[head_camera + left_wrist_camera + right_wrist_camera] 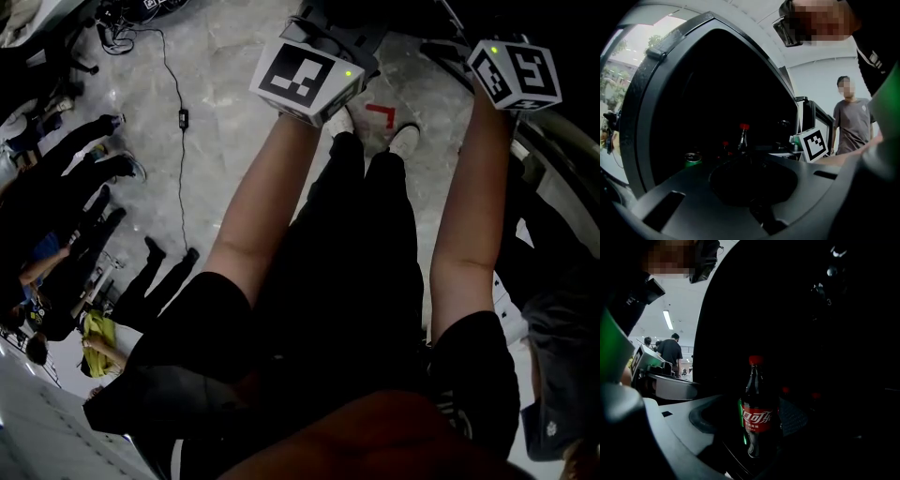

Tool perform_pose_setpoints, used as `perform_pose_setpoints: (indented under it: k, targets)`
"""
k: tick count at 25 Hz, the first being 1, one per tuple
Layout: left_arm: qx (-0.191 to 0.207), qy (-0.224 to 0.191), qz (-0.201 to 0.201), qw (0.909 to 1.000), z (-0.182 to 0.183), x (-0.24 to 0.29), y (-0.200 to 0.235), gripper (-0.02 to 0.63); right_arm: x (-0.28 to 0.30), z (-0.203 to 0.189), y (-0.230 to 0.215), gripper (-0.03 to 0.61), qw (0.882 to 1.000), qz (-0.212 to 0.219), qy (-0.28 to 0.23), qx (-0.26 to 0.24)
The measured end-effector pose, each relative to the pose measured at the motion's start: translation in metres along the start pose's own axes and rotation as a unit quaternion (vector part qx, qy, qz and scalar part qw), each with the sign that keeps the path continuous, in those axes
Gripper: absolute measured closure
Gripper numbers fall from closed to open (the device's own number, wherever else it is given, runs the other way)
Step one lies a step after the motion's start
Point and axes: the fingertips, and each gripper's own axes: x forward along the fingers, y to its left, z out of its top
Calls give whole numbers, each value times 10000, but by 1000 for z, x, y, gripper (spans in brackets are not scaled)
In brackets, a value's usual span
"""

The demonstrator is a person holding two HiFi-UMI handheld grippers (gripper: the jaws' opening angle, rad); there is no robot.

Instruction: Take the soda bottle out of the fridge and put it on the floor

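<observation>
The soda bottle (pixel 758 414) has a red cap and a red label and stands upright in the dark fridge (pixel 801 315), close in front of the right gripper view. That gripper's jaws are lost in the dark and I see no pad pressing on the bottle. In the left gripper view the red-capped bottle (pixel 743 137) stands further in, behind the fridge's black frame (pixel 654 79), with my right gripper's marker cube (pixel 814 144) to its right. The left jaws do not show. In the head view both marker cubes (pixel 307 80) (pixel 516 73) are held out at the top.
A green can (pixel 693 158) and more red-capped bottles (pixel 785 390) stand in the fridge. Below me is marble floor with a red tape corner (pixel 380 114) by my shoes and a black cable (pixel 181 117). People stand at the left (pixel 66 244) and behind (pixel 853 124).
</observation>
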Motion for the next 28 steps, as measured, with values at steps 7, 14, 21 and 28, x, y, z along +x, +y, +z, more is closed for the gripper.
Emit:
perform_pose_setpoints:
  k: [7, 14, 21, 28]
  targets:
    - [-172, 91, 58, 9998, -19, 0, 4, 609, 14, -16, -11, 264, 9997, -77, 212, -43]
    - [-190, 55, 97, 9998, -17, 2, 5, 609, 23, -11, -7, 265, 9991, -79, 264, -327]
    - [-218, 8, 182, 9996, -13, 0, 7, 609, 17, -9, -3, 267, 9982, -63, 321, -503]
    - [-196, -100, 326, 9992, -13, -13, -6, 609, -16, 2, 23, 267, 9985, 291, 61, -462]
